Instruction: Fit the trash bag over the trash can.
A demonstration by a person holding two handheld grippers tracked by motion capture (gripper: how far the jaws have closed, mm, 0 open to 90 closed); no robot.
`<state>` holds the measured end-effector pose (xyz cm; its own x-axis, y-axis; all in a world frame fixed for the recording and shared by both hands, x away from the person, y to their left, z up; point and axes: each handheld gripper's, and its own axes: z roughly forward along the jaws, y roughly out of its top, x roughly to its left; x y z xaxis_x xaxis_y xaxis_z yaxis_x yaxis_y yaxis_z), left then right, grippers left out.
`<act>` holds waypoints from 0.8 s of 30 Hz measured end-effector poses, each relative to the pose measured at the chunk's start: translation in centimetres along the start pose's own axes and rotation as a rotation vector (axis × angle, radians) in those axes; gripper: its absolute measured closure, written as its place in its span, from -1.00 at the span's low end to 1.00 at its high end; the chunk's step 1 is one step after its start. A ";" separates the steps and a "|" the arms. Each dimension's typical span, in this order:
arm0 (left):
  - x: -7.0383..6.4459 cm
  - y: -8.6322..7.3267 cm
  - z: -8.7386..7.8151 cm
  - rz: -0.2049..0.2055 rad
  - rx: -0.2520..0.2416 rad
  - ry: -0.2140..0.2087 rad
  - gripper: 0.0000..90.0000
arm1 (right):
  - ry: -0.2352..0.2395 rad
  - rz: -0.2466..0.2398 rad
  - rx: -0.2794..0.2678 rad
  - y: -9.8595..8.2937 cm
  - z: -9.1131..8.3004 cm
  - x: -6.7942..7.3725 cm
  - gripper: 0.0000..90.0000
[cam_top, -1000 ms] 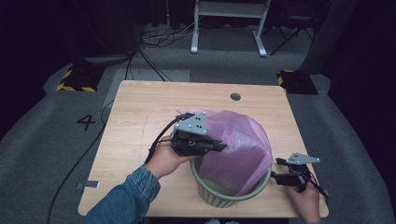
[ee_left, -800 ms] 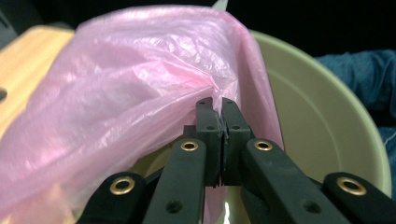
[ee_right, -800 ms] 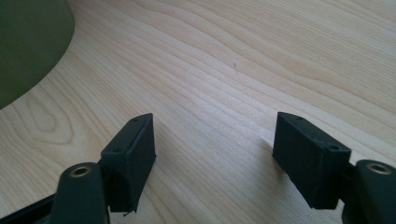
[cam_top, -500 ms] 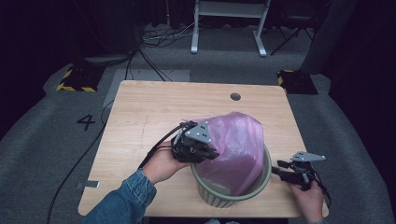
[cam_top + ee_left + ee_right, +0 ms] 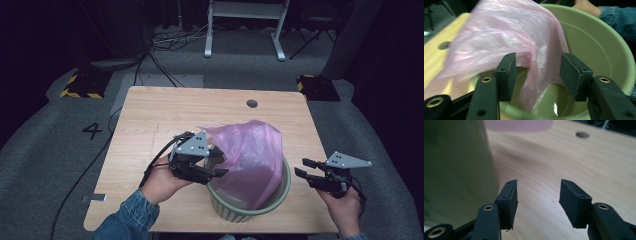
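A pale green bin (image 5: 281, 192) stands near the front edge of the wooden table (image 5: 165, 115). A thin pink plastic bag (image 5: 250, 150) hangs crumpled into it and rises above the rim. My left gripper (image 5: 219, 161) is at the bin's left rim. In the left gripper view it (image 5: 536, 75) is open, and a fold of the bag (image 5: 511, 32) drops between the jaws into the bin (image 5: 599, 37). My right gripper (image 5: 302, 167) hovers just right of the bin. It (image 5: 537, 197) is open and holds nothing, with the bin's outer wall (image 5: 456, 170) beside it.
A round cable hole (image 5: 252, 103) sits at the table's far side. A black cable trails from the left gripper over the table's left edge. Grey floor with a painted 4 (image 5: 92, 131) lies left, and a white desk frame (image 5: 245, 30) stands behind.
My left gripper has dropped lower and nearer the bin's left rim. The bag has sagged from a wide dome into a narrower peak. The right gripper has hardly moved.
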<state>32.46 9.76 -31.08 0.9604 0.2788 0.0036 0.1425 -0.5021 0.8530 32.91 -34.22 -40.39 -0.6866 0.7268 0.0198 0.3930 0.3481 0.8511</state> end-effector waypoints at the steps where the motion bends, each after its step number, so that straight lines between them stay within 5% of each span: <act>1: 0.1 -0.1 -0.2 -0.007 -0.006 0.008 0.05 | 0.006 -0.010 -0.013 0.8 -0.3 0.1 0.07; 4: 0.9 -0.5 -1.1 -0.032 -0.032 0.038 0.04 | 0.013 -0.032 -0.026 2.6 -0.9 0.3 0.06; 8: 2.0 -1.4 -1.9 -0.010 -0.030 0.102 0.02 | 0.048 -0.033 -0.063 4.8 -1.2 0.4 0.05; 15: 4.6 -2.6 -2.2 -0.091 -0.069 0.089 -0.09 | 0.084 -0.068 -0.079 8.9 -1.0 1.0 0.01; 19: 5.9 -2.6 -1.3 -0.108 -0.070 0.091 -0.15 | 0.121 -0.052 -0.096 10.9 -0.5 1.0 -0.05; 24: 7.1 -3.3 -0.7 -0.099 -0.062 0.073 -0.24 | 0.158 -0.088 -0.091 12.6 0.8 1.4 -0.12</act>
<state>38.68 13.97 -33.52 0.9220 0.3846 -0.0458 0.2182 -0.4181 0.8818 37.40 -28.35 -30.08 -0.8059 0.5917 0.0190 0.2752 0.3460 0.8970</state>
